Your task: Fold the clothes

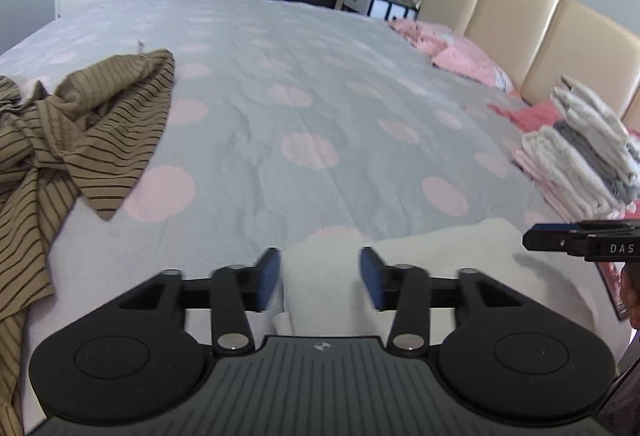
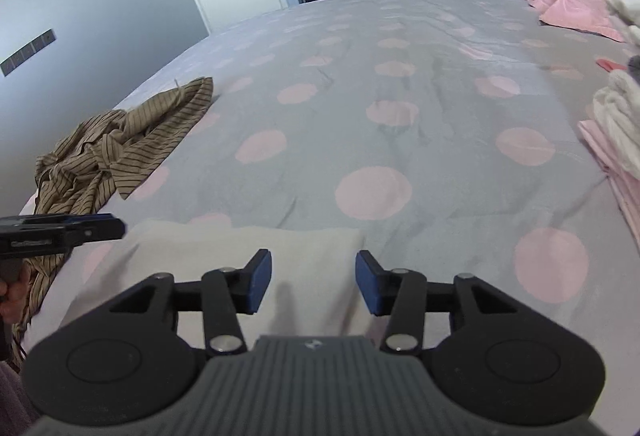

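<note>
- White folded garment [image 1: 400, 276] sits at the bottom centre of both wrist views, flat on the bed's near edge, under and ahead of both claws; same piece in the right view [image 2: 256, 252].
- We read it as light, soft knit or towelling, no stiffness: it will sag and unfold if lifted from one point. The far edge looks rounded, like a fold line; layers can slip on each other.
- Best hold, in our judgement: pinch through all layers at the two near corners, or slide under the fold edge, one claw per side, and keep both level.
- Left gripper [image 1: 320, 278]: released, blue pads apart, nothing pressed between them, white cloth visible in the gap below.
- Right gripper [image 2: 314, 284]: also released, pads apart over the cloth's right half, no grip.
- Each claw shows at the other's frame edge: right one at the right [image 1: 580, 242], left one at the left [image 2: 64, 230].
- Striped brown garment [image 1: 80, 140] lies crumpled at the left, thin and floppy, not yet folded; likely next.
- Stack of folded clothes [image 1: 588, 156] at the right edge, near the beige headboard [image 1: 520, 24].
- Polka-dot bedspread [image 2: 372, 140] is soft and wrinkles under drag, so we lift rather than slide.
</note>
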The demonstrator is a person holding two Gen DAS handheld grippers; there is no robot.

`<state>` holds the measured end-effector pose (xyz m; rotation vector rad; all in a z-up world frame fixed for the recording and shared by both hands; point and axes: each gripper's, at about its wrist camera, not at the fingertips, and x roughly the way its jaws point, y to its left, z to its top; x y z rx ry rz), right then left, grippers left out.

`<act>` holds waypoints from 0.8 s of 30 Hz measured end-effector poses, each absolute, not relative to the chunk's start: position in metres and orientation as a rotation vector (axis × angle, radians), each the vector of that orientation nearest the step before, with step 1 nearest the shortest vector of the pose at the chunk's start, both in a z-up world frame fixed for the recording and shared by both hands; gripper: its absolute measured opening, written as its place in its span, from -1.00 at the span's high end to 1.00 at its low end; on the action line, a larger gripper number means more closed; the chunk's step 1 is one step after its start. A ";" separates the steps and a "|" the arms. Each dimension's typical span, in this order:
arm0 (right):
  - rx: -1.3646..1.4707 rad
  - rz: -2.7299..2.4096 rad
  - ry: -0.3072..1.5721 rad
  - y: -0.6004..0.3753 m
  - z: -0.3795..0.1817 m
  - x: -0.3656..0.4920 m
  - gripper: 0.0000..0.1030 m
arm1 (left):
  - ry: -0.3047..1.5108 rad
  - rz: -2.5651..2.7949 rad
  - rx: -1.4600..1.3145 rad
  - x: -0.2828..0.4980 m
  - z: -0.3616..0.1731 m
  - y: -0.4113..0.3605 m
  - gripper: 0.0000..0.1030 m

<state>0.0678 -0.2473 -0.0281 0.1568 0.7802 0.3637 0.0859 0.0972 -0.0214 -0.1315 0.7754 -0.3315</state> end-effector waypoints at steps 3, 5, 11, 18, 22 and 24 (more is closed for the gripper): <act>0.225 0.365 0.824 -0.261 -0.033 0.062 -0.01 | 0.814 -0.332 -0.204 0.077 -0.023 0.109 0.06; 0.274 0.372 0.862 -0.269 -0.040 0.058 -0.05 | 0.863 -0.347 -0.264 0.073 -0.029 0.116 0.06; 0.370 0.391 0.924 -0.278 -0.061 0.051 -0.10 | 0.977 -0.377 -0.374 0.062 -0.060 0.123 0.11; 0.441 0.426 0.996 -0.278 -0.084 0.053 -0.10 | 1.029 -0.394 -0.428 0.062 -0.084 0.126 0.12; 0.425 0.449 1.005 -0.269 -0.096 0.055 -0.13 | 1.035 -0.423 -0.441 0.068 -0.093 0.122 0.15; 0.419 0.457 1.011 -0.267 -0.096 0.059 -0.12 | 1.039 -0.435 -0.442 0.072 -0.095 0.120 0.18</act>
